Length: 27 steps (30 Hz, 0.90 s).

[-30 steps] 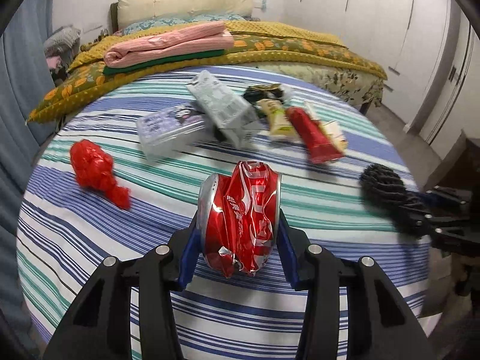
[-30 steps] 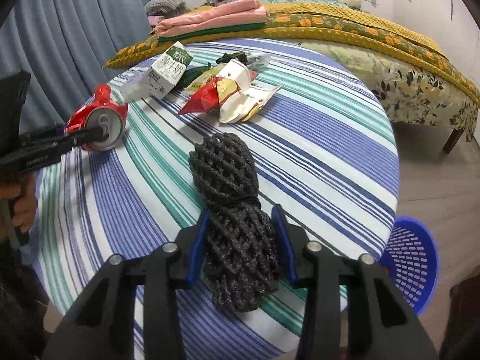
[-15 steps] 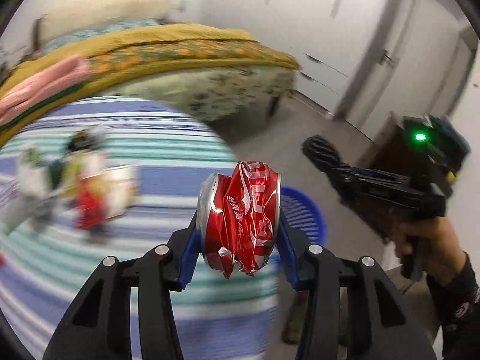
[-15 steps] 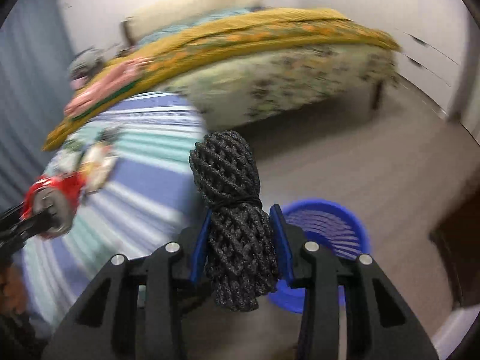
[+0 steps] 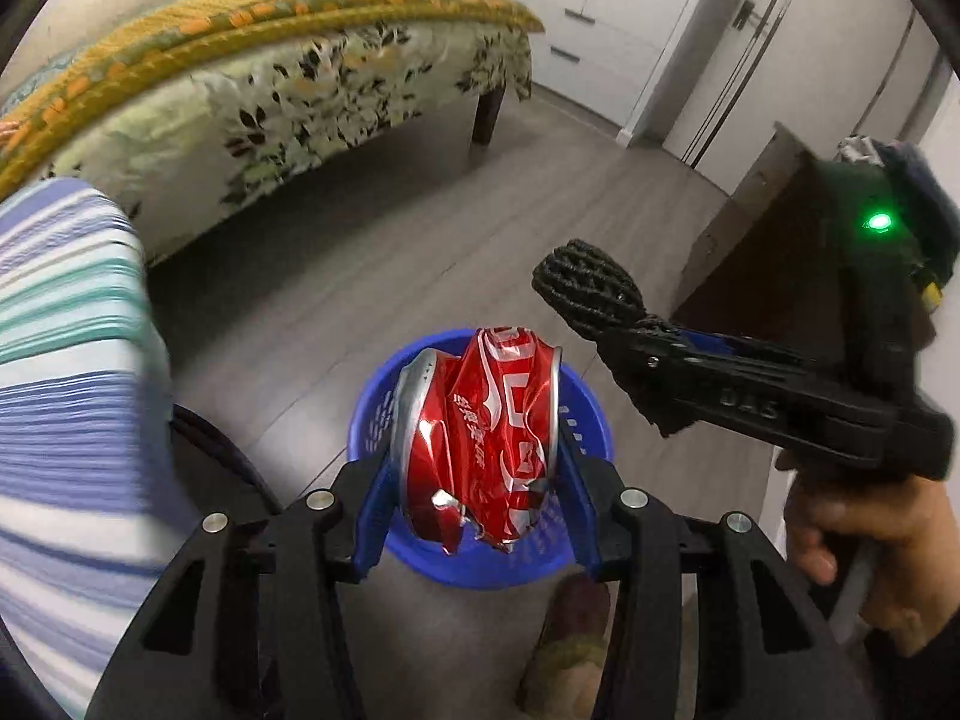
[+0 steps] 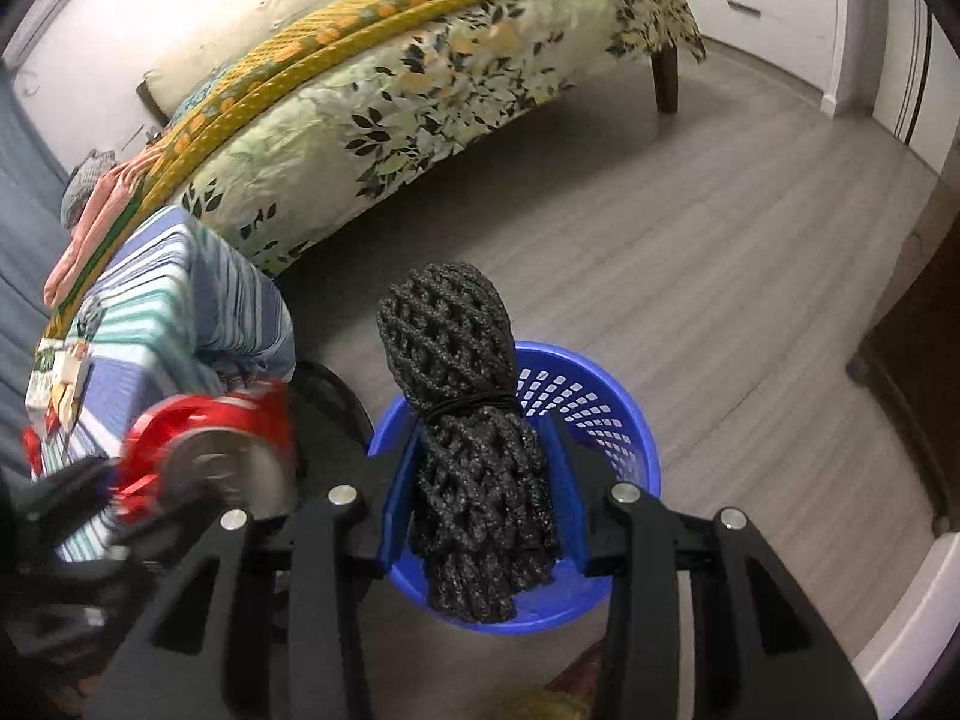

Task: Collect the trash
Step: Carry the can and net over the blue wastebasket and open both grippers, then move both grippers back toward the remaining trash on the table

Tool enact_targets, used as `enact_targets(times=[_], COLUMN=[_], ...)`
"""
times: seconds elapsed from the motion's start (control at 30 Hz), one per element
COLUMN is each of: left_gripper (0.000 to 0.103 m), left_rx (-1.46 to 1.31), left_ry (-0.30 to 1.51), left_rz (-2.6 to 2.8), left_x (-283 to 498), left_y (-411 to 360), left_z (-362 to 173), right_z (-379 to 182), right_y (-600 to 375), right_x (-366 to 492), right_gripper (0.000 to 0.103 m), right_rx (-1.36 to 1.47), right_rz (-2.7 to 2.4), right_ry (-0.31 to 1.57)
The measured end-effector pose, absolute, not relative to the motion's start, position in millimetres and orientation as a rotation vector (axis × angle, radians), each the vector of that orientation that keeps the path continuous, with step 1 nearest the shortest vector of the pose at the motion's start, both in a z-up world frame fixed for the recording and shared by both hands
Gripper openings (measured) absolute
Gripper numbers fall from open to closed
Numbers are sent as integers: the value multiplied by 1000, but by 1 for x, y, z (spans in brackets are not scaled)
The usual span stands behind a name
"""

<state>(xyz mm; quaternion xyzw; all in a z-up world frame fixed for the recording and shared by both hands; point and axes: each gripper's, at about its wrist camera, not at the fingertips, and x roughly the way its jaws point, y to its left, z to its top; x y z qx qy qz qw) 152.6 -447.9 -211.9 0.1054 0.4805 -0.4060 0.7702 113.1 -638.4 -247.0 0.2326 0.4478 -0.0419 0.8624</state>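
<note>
From the left wrist view, the left gripper (image 5: 477,450) squeezes a squashed red can (image 5: 480,432) tight between its blue pads (image 5: 372,504), right above the blue basket (image 5: 480,564) on the floor, with the striped table (image 5: 66,360) on the left. From the right wrist view, the right gripper (image 6: 483,504) pinches a black net bundle (image 6: 474,450) over the same blue basket (image 6: 606,408), and the red can (image 6: 204,450) shows blurry at near left, with the bed (image 6: 390,90) far behind.
</note>
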Motion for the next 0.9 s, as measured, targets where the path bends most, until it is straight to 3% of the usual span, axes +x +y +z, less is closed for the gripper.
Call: enact_targets(times=[0.03,0.07,0.1,0.27,0.4,0.63,0.9], left_gripper=[55,72,79,82,86,92,92], left_rx=[226,224,217,196,176,143,170], left_ry=[1039,1037,1031,1012,939,855,869], left_rz=[-879,-876,-874,-868,-872,-800,-437], left_x=[155,158,161,165,152,120,123], left_y=[-454,-457,-462,-469,-441,-318,-140], left_z=[-219,-224,-229,-221,-186,-138,-157], right_z=[-250,-253,-254,-245,-223,-186,-164], right_y=[-641,-646,-649,-661,-650,-564,-379], right_x=[114,115,115,111,105,93,92], right_gripper=[49,55,66,72,88,89,89], right_rx=[510,532,545,573,490,240,18], right_rz=[-89,-100,-111,-152,-210,-130,247], right_ry=[937,930,923,881,829,745,742])
